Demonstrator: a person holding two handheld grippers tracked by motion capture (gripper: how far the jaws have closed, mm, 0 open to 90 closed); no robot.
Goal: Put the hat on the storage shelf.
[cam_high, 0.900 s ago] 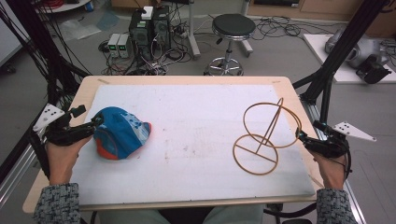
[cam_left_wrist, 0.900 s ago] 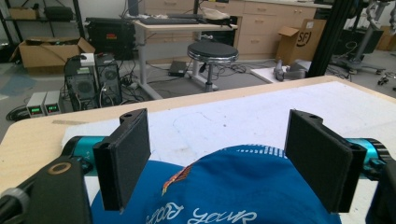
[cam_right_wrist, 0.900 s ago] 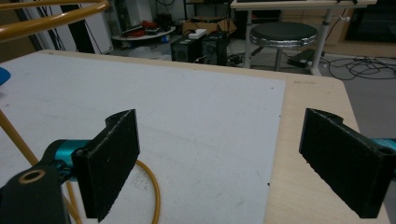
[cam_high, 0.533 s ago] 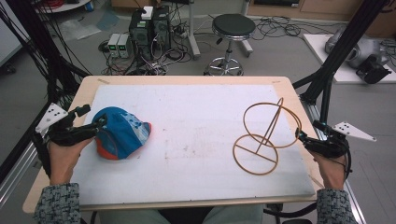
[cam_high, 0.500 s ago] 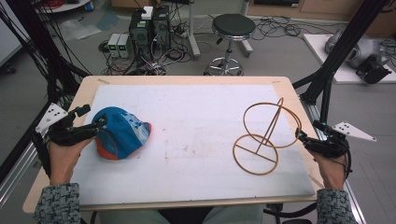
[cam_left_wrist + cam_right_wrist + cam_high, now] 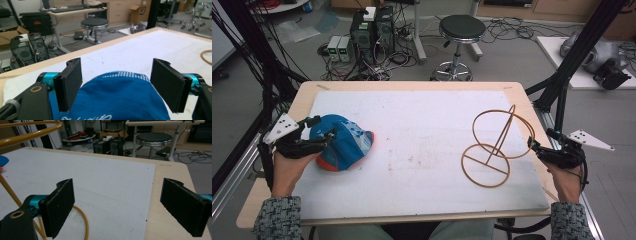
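Fingers [image 6: 68, 86] of the left gripper [image 6: 319, 137] stand wide apart, one on each side of the blue cap [image 6: 343, 141], and neither black pad presses on the fabric. In the left gripper view the cap's rounded blue crown [image 6: 117, 97] rises between the two pads with a gap on both sides, white dotted print along its top and white lettering low in the frame. From the high view the cap lies near the left edge of the table [image 6: 412, 86], on the white mat [image 6: 422, 130] that covers most of the tabletop; its orange-red rim faces the near edge. The left hand [image 6: 287, 167] holds its gripper level, pointing across the table toward the cap.

On the other side, the right gripper [image 6: 537, 148] has its fingers [image 6: 60, 205] apart as well, with nothing between them. It hovers near the right edge of the table, just beside the yellow wire stand [image 6: 494, 145], not touching it as far as the high view shows. That stand consists of a flat ring lying on the mat, a second ring tilted up above it, and a straight rod joining the two. In the right gripper view, part of the yellow ring [image 6: 83, 220] curves on the mat behind the left-hand pad, and a yellow hoop crosses the upper left corner. The right hand [image 6: 564, 180] comes in from the near right corner.
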